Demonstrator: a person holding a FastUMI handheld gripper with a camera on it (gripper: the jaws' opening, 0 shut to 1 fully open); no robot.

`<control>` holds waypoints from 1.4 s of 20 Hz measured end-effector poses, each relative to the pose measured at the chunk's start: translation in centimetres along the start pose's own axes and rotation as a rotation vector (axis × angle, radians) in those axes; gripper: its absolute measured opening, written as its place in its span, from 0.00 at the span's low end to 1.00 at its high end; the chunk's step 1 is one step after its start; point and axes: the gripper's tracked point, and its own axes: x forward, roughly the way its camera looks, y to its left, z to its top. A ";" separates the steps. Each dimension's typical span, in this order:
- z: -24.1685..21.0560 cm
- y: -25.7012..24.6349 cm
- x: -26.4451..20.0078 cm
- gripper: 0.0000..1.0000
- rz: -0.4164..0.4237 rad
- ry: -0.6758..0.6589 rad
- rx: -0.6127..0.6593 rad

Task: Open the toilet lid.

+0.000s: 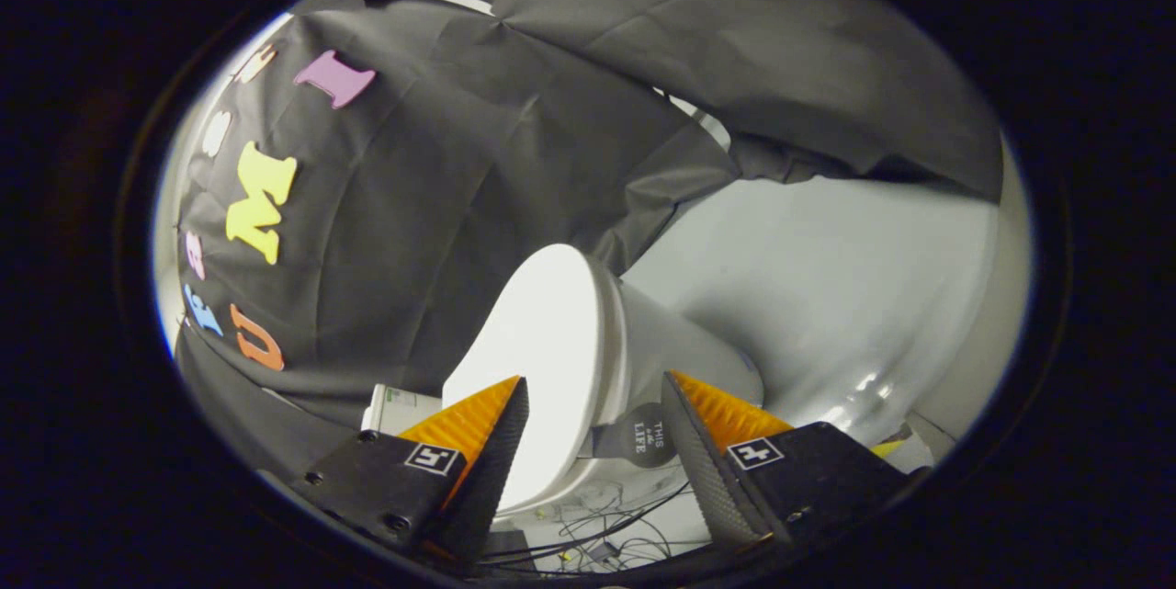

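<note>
White porcelain sits straight ahead of my gripper (594, 396): the toilet (661, 341) appears strongly tilted in the gripper view, its lid (542, 341) a smooth pale oval facing me. I cannot tell from this angle whether the lid lies flat on the seat or has lifted off it. My fingers (478, 428) are spread wide apart and hold nothing; the lower part of the lid and the rim of the bowl show in the gap between them, but neither finger touches the lid as far as I can see. A dark round tag (648, 435) hangs at the side of the bowl, just beside the inner edge of my right finger. Below the toilet, between the fingers, a tangle of thin cables (606, 529) lies on a pale floor (634, 506). Beyond the toilet, black cloth (441, 203) drapes on one side and a plain grey wall (827, 295) stands on the other. A small white box (395, 407) peeks out near my left finger.
</note>
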 end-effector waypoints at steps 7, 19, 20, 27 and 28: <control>0.1 -1.2 -0.7 0.77 -0.026 0.001 -0.004; -2.2 -2.5 0.0 0.51 -0.036 0.099 0.093; -2.3 -2.8 0.1 0.44 -0.041 0.098 0.107; -2.6 -3.4 0.0 0.19 -0.031 0.111 0.143; -2.6 -3.5 0.0 0.18 -0.023 0.115 0.148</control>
